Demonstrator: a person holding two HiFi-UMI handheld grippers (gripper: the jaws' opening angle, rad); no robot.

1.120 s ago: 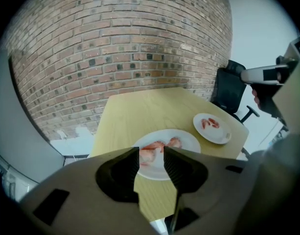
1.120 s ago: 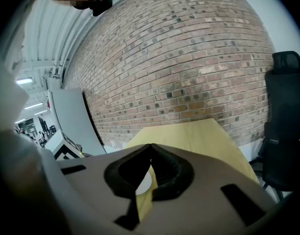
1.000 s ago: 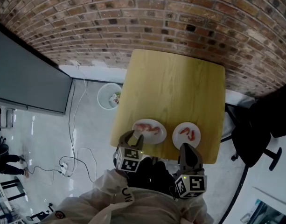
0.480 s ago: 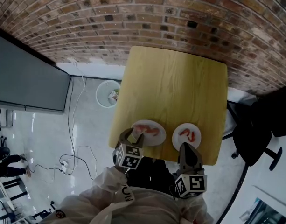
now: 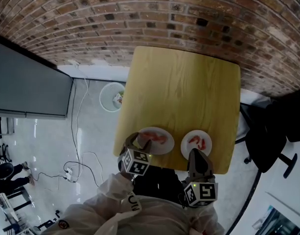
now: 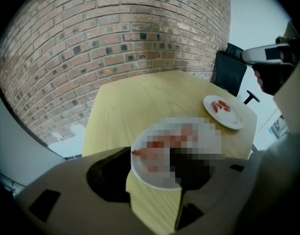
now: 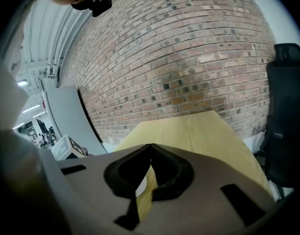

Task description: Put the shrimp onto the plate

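1. Since a second ago, a small advance by the left claw (image 5: 139, 142): then at the near-left rim of the larger plate (image 5: 167, 146), now reaching a little over it. No other change on the table (image 5: 184, 87); right claw (image 5: 196, 154) parked as before.
2. Left claw spread wide, gripping nothing. In the left gripper view, plate rim and a shrimp (image 6: 140, 152) framed between the jaws, its tail just beside the left one, not yet touched.
3. Probable meaning: pick-up of that shrimp about to happen, nothing carried so far.
4. At the near edge, right of the left claw, the right claw with tips pressed together and empty.
5. Just beyond it, toward the near-right corner, the smaller plate (image 5: 207, 140) with two other shrimp (image 5: 198, 141) lying on it; likely the destination, though not certain.
6. Farther on, bare wood up to the far edge, then the brick wall (image 5: 140, 13). On the floor, a white bin (image 5: 113, 98) off the left edge and a black chair (image 5: 267, 141) off the right.
7. No brand or legible writing anywhere. Only black-and-white square markers on the claws' cubes (image 5: 135, 163).
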